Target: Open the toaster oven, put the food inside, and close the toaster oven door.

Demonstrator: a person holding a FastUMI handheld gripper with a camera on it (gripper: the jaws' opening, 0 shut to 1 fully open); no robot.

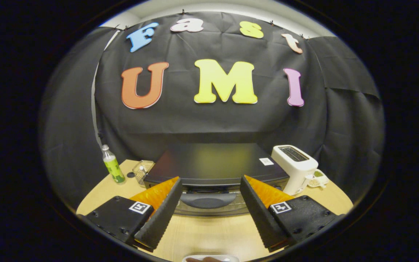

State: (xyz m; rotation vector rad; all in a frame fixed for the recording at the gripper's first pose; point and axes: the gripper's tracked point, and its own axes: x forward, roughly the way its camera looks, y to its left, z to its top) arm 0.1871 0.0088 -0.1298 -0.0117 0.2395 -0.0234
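The gripper (pixel 209 185) has its fingers wide apart, holding nothing, in front of the shut toaster oven (pixel 215 169) (door handle (pixel 207 200) between them), so opening comes next.

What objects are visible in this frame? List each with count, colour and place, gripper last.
Black toaster oven: one, black, door shut, just ahead of the fingers.
White pop-up toaster: one, white, right of the oven.
Small white cup: one, white, beside the toaster.
Clear plastic bottle with green label: one, left of the oven.
Clear plastic container: one, between bottle and oven.
White plate: one, behind the fingers.
Light wooden table: one, under everything.
Hand-held gripper: one, fingers open, empty.
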